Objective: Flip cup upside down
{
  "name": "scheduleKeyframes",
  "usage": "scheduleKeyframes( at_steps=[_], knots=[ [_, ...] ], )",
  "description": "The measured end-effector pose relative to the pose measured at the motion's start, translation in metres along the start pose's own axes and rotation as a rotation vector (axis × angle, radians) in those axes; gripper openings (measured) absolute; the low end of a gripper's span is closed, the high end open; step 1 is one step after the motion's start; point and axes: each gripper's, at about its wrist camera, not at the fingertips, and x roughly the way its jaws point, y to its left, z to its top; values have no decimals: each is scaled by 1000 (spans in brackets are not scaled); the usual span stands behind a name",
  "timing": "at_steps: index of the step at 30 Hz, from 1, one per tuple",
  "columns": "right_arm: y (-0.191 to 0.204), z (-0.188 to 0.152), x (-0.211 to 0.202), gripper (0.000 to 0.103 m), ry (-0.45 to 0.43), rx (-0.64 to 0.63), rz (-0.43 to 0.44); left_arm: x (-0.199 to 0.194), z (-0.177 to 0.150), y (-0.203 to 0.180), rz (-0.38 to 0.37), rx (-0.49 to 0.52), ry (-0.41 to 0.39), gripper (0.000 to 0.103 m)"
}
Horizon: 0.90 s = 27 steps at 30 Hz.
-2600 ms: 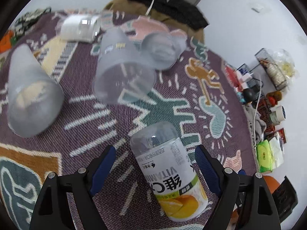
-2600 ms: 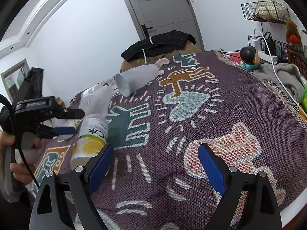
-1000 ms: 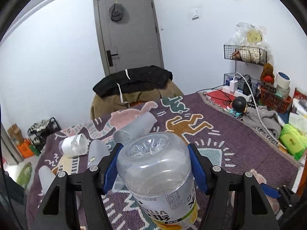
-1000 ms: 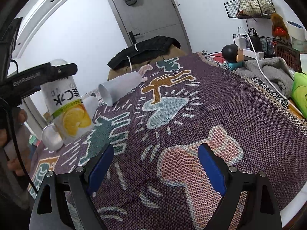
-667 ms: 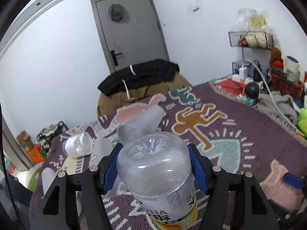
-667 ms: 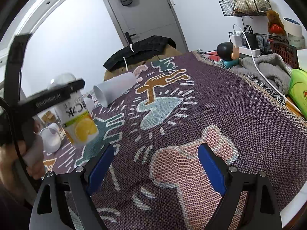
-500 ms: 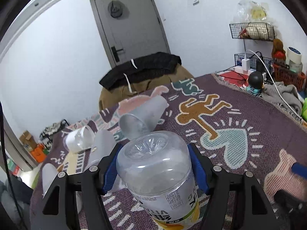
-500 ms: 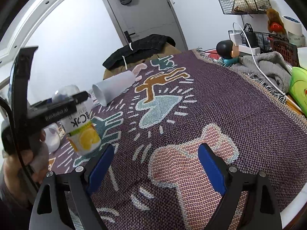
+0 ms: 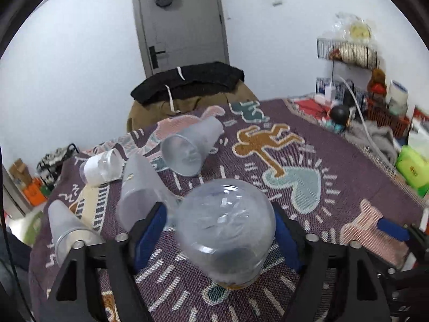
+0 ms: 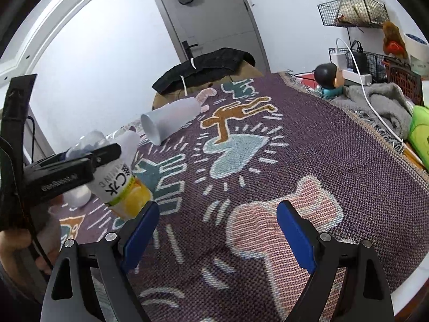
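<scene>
The left gripper [image 9: 218, 230] pinches the cup [image 9: 225, 230] just above the rug [image 10: 335, 161], near its left edge. The cup is already base up, tilted, its mouth close to the weave. It remains, I judge, to set it down and let go. The right gripper [image 10: 217, 222] hangs spread and empty.
</scene>
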Motion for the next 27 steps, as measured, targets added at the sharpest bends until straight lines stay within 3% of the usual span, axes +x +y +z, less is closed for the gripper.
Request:
scheduleKeyframes(
  at_steps=[5, 14, 17, 27],
  knots=[
    [11, 3, -5, 90, 5, -15, 7, -30, 3, 17, -6, -51, -60, 97],
    [37, 12, -15, 91, 3, -77, 31, -68, -4, 47, 10, -96, -113, 99],
    [42, 20, -27, 103, -25, -79, 31, -84, -9, 60, 9, -120, -145, 103],
    [61, 31, -40, 103, -28, -104, 35, -122, -28, 95, 29, -185, -207, 103]
  ],
)
